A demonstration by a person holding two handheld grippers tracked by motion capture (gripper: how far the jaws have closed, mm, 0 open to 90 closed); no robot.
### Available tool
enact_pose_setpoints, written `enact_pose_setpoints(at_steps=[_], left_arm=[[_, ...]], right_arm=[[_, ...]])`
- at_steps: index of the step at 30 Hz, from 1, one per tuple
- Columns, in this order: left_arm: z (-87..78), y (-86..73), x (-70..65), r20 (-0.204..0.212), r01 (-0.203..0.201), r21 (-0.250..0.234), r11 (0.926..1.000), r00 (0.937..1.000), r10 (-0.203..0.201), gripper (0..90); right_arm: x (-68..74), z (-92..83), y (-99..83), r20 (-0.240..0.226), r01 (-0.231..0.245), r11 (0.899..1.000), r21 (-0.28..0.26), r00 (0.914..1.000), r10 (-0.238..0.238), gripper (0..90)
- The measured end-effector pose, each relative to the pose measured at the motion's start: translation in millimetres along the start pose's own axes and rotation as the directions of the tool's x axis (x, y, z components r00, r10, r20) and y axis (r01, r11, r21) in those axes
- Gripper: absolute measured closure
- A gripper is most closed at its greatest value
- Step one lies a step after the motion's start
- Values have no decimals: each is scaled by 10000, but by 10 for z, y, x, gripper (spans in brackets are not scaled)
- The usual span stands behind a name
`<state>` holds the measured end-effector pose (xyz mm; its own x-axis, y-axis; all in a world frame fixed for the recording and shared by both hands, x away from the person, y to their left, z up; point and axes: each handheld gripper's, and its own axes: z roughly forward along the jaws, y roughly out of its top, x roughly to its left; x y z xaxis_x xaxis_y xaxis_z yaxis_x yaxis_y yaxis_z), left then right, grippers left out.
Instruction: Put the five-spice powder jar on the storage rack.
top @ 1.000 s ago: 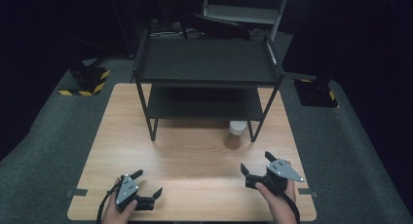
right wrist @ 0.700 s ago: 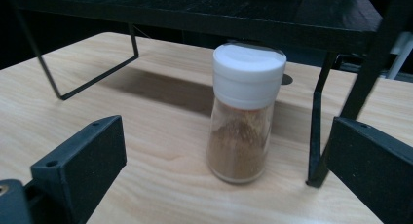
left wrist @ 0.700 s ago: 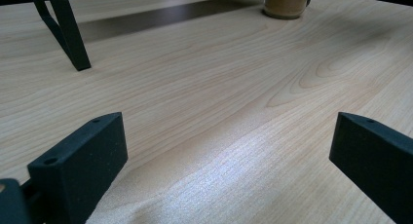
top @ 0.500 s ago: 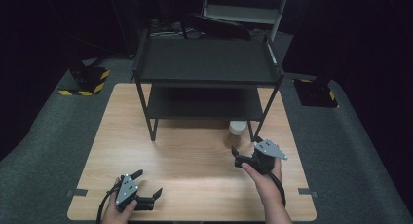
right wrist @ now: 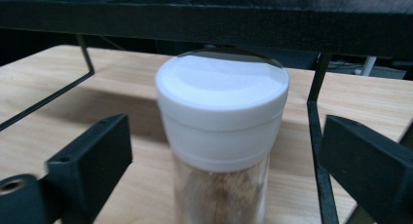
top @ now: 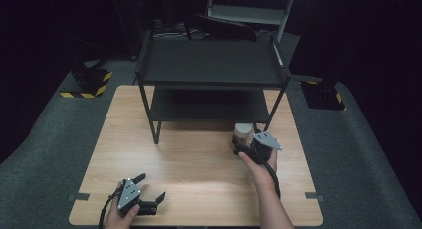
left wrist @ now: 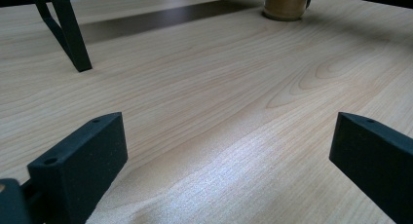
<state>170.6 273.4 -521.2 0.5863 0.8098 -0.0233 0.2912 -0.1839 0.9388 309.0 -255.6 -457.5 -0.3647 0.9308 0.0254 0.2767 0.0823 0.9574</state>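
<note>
A clear jar (top: 243,133) with a white lid and brown contents stands on the wooden table (top: 199,164), beside the front right leg of a black two-tier rack (top: 211,64). My right gripper (top: 243,143) has come up to it. In the right gripper view the jar (right wrist: 221,117) stands between the jaws with a gap on each side; the jaws have just been closing and the pads are not touching it. My left gripper (top: 152,186) rests open near the table's front left edge, with bare wood between its jaws (left wrist: 224,141). The jar (left wrist: 286,2) lies far ahead of it.
The rack's lower shelf (top: 209,104) and its thin legs (right wrist: 319,136) stand close behind and beside the jar. Dark carpet surrounds the table, with yellow-and-black striped blocks (top: 89,82) on the floor at the left.
My right hand moved forward and left from the table's front right edge up to the jar, and its jaws narrowed a little. The left hand stayed where it was.
</note>
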Motion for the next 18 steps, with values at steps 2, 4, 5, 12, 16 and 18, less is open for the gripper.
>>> enact_pose_setpoints(at_steps=[2,4,5,12,16,18], left_arm=[[-2,-1,3,5,18,-4,10000,10000,-18,5],[-2,-2,2,4,9,-9,10000,10000,-9,6],[-2,-1,3,8,11,-7,10000,10000,-11,6],[-2,-1,4,12,13,-3,10000,10000,-13,6],[-2,-1,6,22,13,-6,10000,10000,-13,5],[-2,-1,5,19,8,-6,10000,10000,-8,6]], right_arm=[[23,42,-45,136,-43,9998,-170,9999,45,109],[49,69,-67,260,-50,9997,-248,9996,56,153],[59,80,-90,293,-62,9992,-389,9995,73,179],[73,147,-148,180,-212,9970,-751,9996,226,294],[80,155,-174,153,-182,9959,-881,9997,196,332],[74,136,-157,108,-141,9967,-804,9998,150,335]])
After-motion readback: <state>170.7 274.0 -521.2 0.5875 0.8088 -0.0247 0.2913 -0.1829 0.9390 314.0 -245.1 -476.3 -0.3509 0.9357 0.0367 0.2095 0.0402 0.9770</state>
